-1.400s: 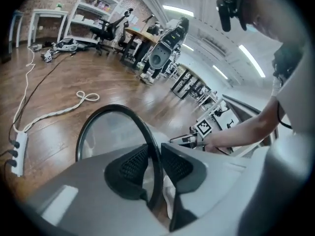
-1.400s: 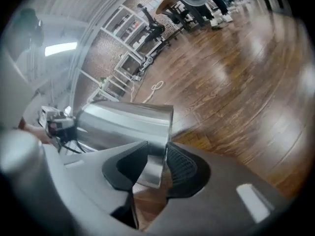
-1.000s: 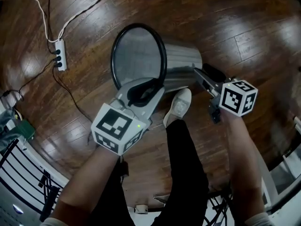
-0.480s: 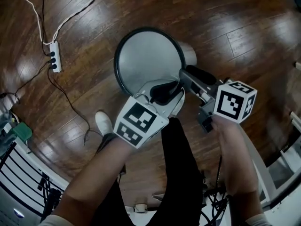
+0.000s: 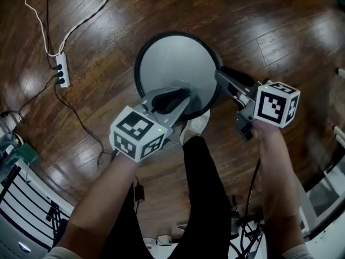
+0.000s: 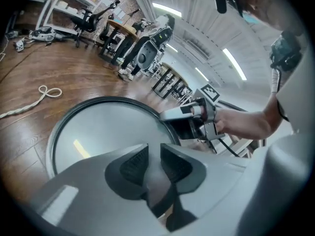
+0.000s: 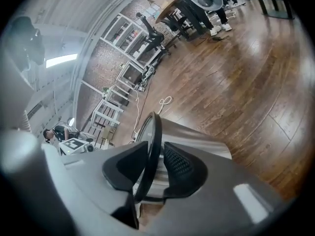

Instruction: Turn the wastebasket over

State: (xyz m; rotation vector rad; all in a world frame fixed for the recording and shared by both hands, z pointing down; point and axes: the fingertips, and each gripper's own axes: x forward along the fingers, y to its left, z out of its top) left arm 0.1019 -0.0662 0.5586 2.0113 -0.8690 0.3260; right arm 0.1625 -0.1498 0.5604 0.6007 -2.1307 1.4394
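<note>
Wastebasket [image 5: 172,69] tipped up off its side!
Left gripper [image 5: 173,100] and right gripper [image 5: 222,77] jaws closing, gripping its black rim [image 5: 136,68].

One left tool [image 5: 183,96] and one right tool [image 5: 221,74] closing on one wastebasket [image 5: 172,63]; one power strip [image 5: 61,70], one shoe [image 5: 197,124]

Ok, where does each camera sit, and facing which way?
Head view: on the head, facing down into the wastebasket; forearms, left gripper, right gripper show.
Left gripper view: on that gripper, facing across the mouth toward the other; its jaws closing on the rim.
Right gripper view: on that gripper, facing the rim edge-on; its jaws closing on it.
Shared: the rim, in all three.
</note>
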